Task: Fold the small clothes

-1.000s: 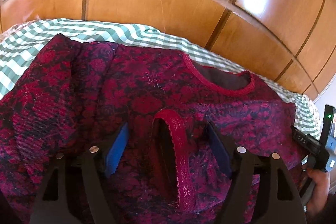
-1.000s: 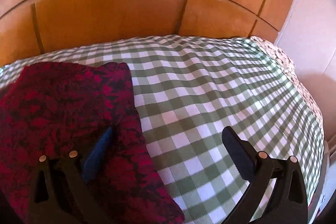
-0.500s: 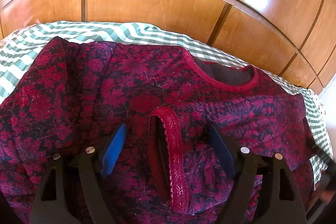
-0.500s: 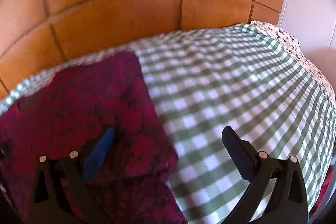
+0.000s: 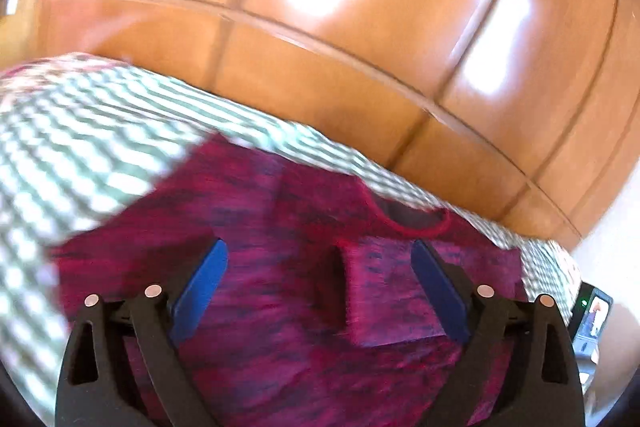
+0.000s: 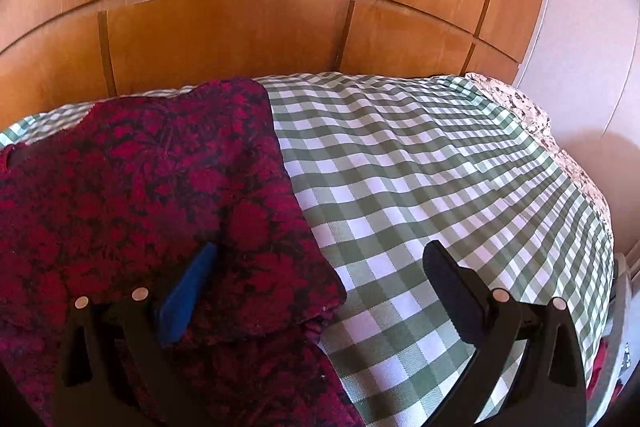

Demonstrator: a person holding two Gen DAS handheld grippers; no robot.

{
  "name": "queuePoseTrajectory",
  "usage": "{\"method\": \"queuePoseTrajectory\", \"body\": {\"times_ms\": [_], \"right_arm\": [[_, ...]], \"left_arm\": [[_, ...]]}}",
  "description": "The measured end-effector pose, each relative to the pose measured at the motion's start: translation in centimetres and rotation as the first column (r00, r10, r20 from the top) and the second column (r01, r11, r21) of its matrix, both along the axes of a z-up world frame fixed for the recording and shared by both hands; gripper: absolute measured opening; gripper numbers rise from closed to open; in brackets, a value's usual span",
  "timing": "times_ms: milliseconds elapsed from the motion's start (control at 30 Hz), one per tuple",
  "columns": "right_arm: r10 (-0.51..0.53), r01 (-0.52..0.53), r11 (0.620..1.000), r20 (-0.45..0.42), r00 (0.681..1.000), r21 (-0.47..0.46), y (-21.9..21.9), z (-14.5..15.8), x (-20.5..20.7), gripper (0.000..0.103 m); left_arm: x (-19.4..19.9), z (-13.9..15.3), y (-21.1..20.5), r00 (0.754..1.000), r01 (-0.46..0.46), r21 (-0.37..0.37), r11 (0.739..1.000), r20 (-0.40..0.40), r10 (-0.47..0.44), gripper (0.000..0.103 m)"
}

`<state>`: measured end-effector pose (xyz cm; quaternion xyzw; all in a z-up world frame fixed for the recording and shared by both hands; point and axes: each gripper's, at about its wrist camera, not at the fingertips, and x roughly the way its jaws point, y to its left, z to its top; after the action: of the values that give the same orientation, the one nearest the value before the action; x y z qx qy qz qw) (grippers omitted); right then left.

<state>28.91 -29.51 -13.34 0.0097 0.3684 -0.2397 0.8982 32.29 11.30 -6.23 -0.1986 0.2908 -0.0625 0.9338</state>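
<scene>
A dark red flowered knit top (image 5: 280, 291) lies spread on the green-and-white checked cloth (image 5: 80, 147), its neckline (image 5: 408, 219) toward the wooden panels. A sleeve cuff (image 5: 360, 291) lies folded in over its middle. My left gripper (image 5: 320, 287) hovers above the top, its jaws opening wide, the cuff below the gap but not pinched. The left wrist view is blurred by motion. In the right wrist view the top's folded right side (image 6: 160, 207) lies under my open right gripper (image 6: 320, 279), whose left finger is over the fabric and right finger over bare cloth.
Glossy wooden wardrobe panels (image 6: 240, 27) stand right behind the cloth-covered surface (image 6: 440, 167). A patterned fabric edge (image 6: 520, 107) shows at the far right corner by a pale wall. A small device with a screen (image 5: 592, 315) sits at the right edge of the left wrist view.
My left gripper has let go of the sleeve cuff, opened wider and drawn back up and to the left. My right gripper swung across the top's right edge and stayed open.
</scene>
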Motion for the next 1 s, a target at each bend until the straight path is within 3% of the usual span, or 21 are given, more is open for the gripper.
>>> {"method": "queuePoseTrajectory", "body": {"times_ms": [100, 200, 233, 267, 333, 367, 500, 600, 700, 733, 767, 867, 933, 1000], "right_arm": [[0.006, -0.005, 1.000, 0.015, 1.000, -0.023, 0.4, 0.4, -0.1, 0.101], [0.037, -0.033, 0.998, 0.067, 0.997, -0.059, 0.9, 1.0, -0.5, 0.101], [0.053, -0.048, 0.997, 0.088, 0.995, -0.067, 1.3, 1.3, -0.8, 0.101], [0.074, -0.066, 0.995, 0.111, 0.991, -0.073, 1.6, 1.6, -1.2, 0.101], [0.136, -0.125, 0.989, 0.157, 0.978, -0.075, 2.4, 2.3, -2.1, 0.101], [0.170, -0.161, 0.985, 0.163, 0.972, -0.065, 2.8, 2.7, -2.4, 0.101], [0.291, -0.309, 0.946, 0.168, 0.942, 0.093, 4.5, 3.7, -3.4, 0.101], [0.390, -0.440, 0.854, 0.219, 0.894, 0.278, 6.1, 4.1, -4.9, 0.101], [0.508, -0.554, 0.722, 0.226, 0.831, 0.415, 9.1, 3.9, -5.7, 0.099], [0.540, -0.576, 0.682, 0.222, 0.812, 0.450, 9.9, 3.7, -5.7, 0.096], [0.586, -0.605, 0.620, 0.217, 0.781, 0.500, 11.1, 3.3, -5.7, 0.086], [0.670, -0.623, 0.493, 0.192, 0.717, 0.607, 13.7, 2.2, -5.5, 0.067], [0.711, -0.621, 0.416, 0.189, 0.678, 0.665, 15.0, 1.5, -5.4, 0.064], [0.739, -0.618, 0.378, 0.178, 0.650, 0.690, 16.1, 1.1, -5.5, 0.063]], "left_arm": [[-2.6, -0.8, 4.0, 0.989, -0.143, -0.051, 0.988, 0.020, 0.144, 0.092], [-5.6, -2.0, 7.7, 0.933, -0.353, -0.087, 0.931, 0.047, 0.358, 0.092], [-6.2, -2.5, 8.6, 0.912, -0.403, -0.110, 0.909, 0.034, 0.408, 0.092], [-6.6, -3.5, 10.0, 0.897, -0.436, -0.181, 0.882, -0.003, 0.443, 0.092], [-6.7, -5.5, 11.9, 0.880, -0.474, -0.268, 0.839, -0.102, 0.464, 0.092], [-6.6, -6.2, 12.3, 0.879, -0.476, -0.290, 0.830, -0.128, 0.460, 0.092], [-6.0, -5.8, 11.1, 0.906, -0.423, -0.251, 0.871, -0.097, 0.412, 0.096], [-5.3, -6.0, 10.6, 0.909, -0.416, -0.231, 0.879, -0.114, 0.400, 0.099], [-4.5, -6.0, 9.8, 0.906, -0.421, -0.194, 0.886, -0.139, 0.400, 0.099], [-4.3, -6.0, 9.7, 0.905, -0.422, -0.186, 0.887, -0.143, 0.401, 0.099], [-3.9, -6.3, 10.0, 0.904, -0.424, -0.179, 0.888, -0.148, 0.401, 0.099], [-3.7, -6.5, 10.0, 0.902, -0.426, -0.167, 0.889, -0.154, 0.403, 0.099], [-3.5, -6.6, 10.0, 0.902, -0.425, -0.169, 0.889, -0.152, 0.403, 0.099], [-3.4, -6.6, 10.1, 0.903, -0.425, -0.172, 0.889, -0.150, 0.402, 0.099]]}}
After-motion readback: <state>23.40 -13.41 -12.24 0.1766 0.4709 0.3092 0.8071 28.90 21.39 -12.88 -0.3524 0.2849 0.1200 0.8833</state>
